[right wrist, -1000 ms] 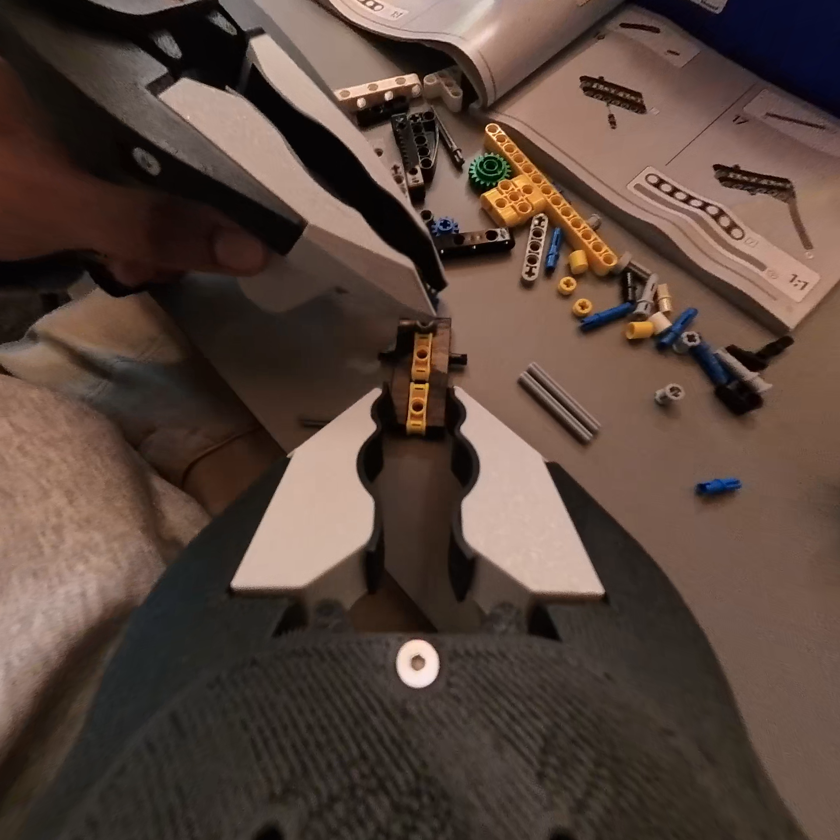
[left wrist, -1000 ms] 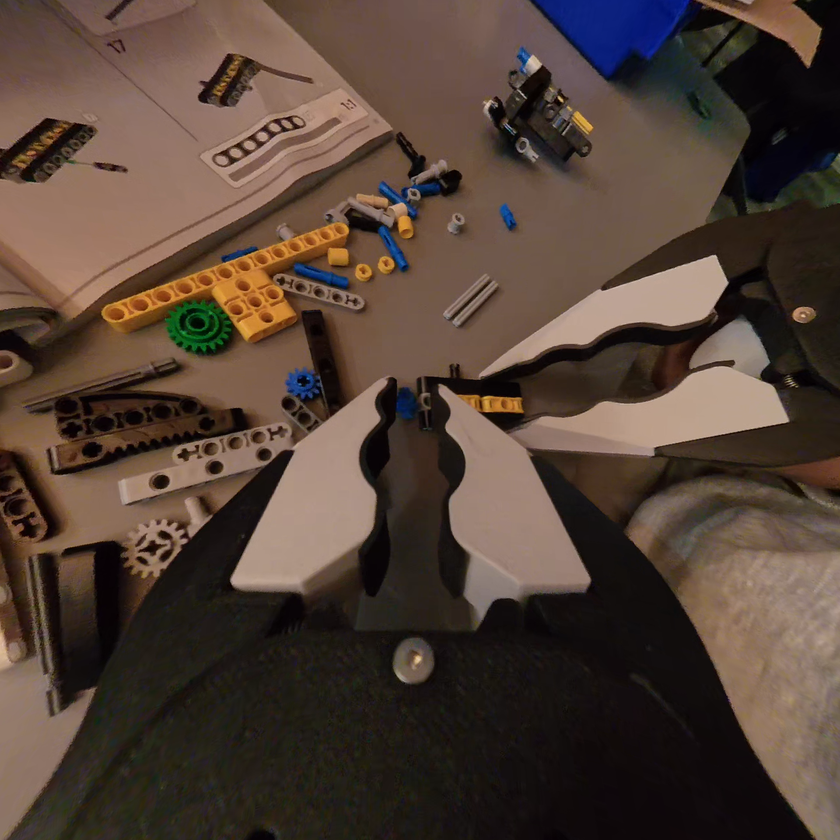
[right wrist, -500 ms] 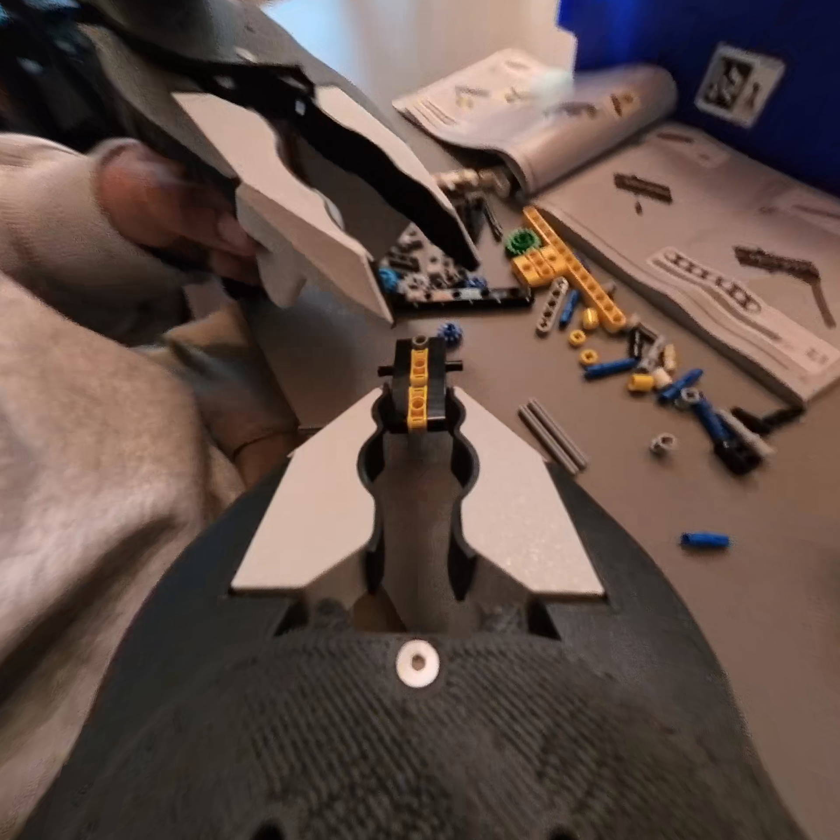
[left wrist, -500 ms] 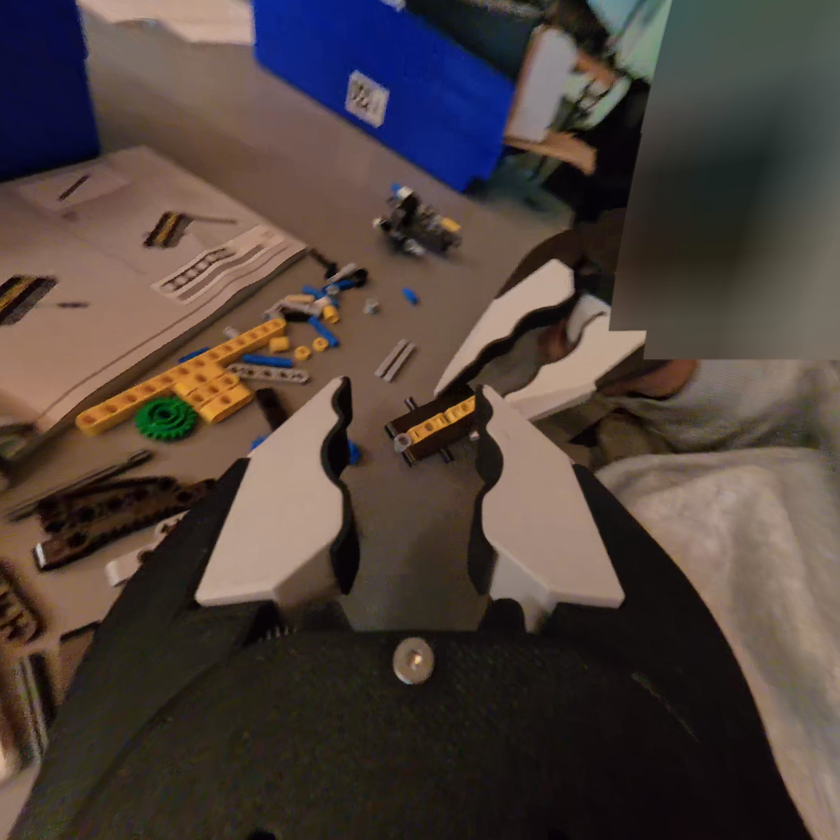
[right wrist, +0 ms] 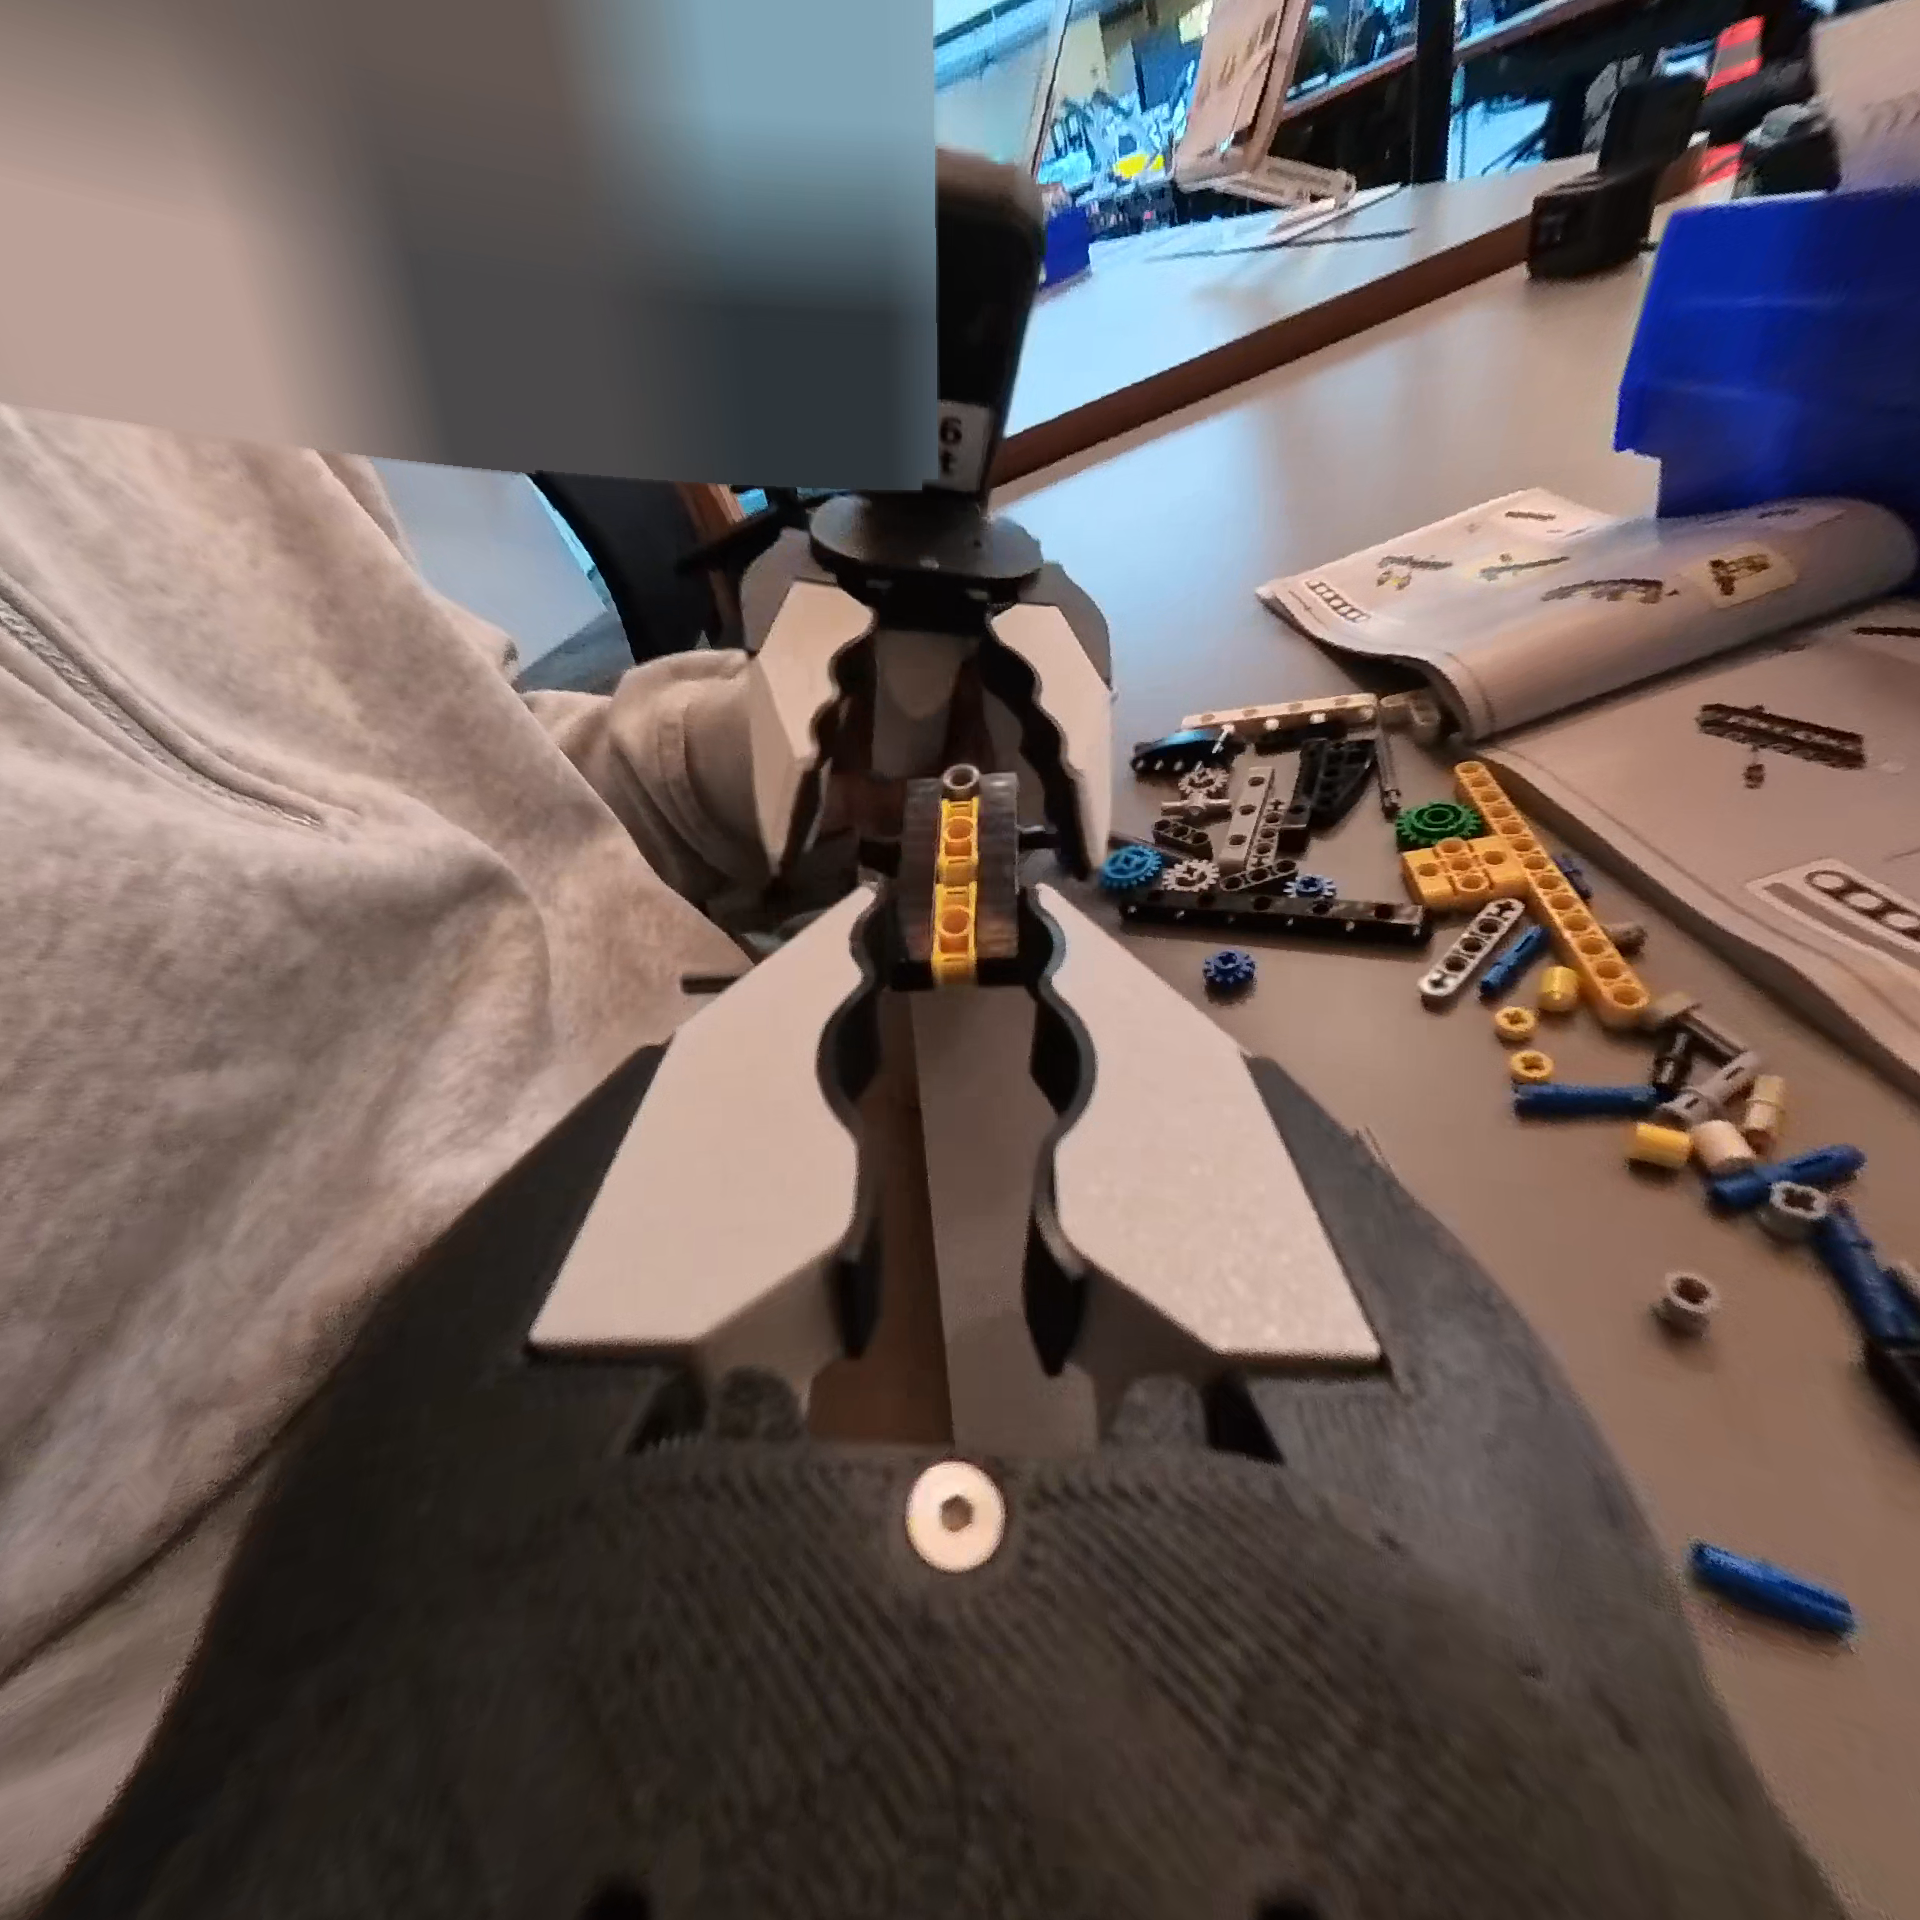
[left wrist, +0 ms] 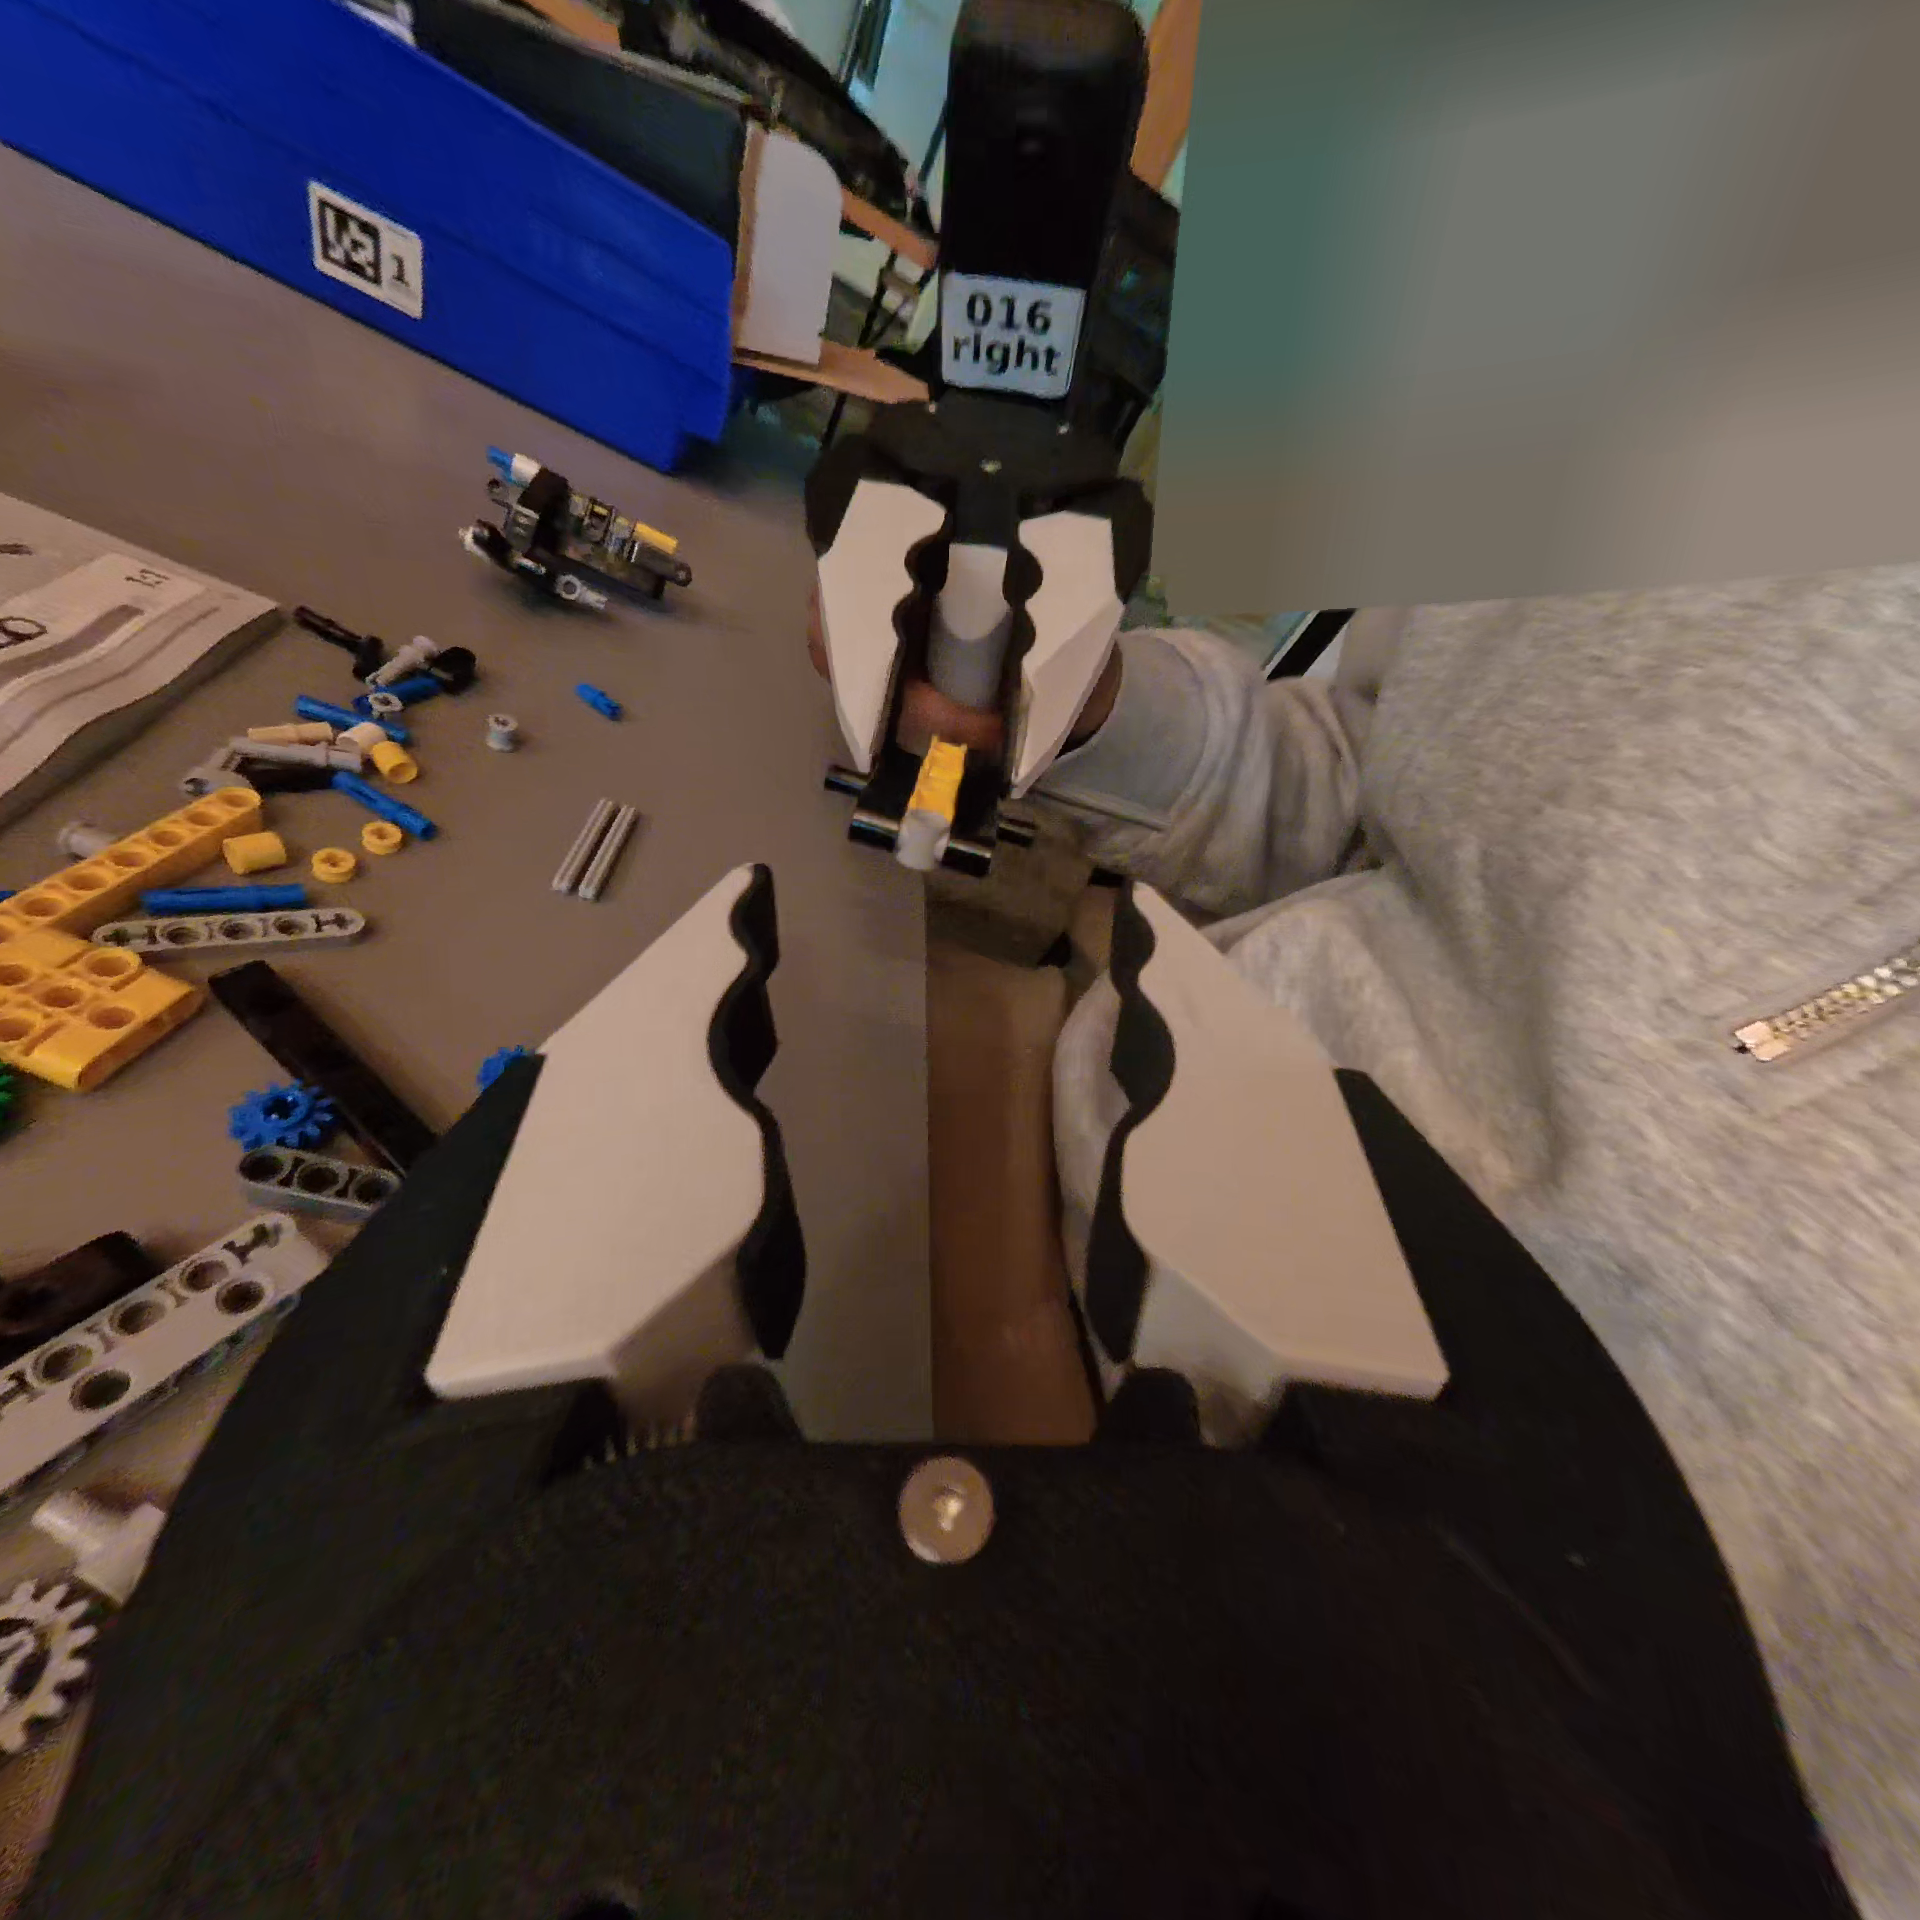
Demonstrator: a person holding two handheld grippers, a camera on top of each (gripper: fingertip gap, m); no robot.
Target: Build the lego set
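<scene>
Black-and-yellow beam subassembly (right wrist: pixel 958 883) held above the surface (left wrist: pixel 312 457) between two facing grippers.

Right gripper (right wrist: pixel 956 940) jaws are clenched on the subassembly; left gripper (left wrist: pixel 940 894) jaws are spread and empty. Likely step: regrasping or adding a part; next, the left closes squarely on the free end.

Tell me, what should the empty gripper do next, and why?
Probably move the open left gripper forward and close it on the free end of the black and yellow piece. The right gripper grips only one end, and both grippers face each other.
</scene>
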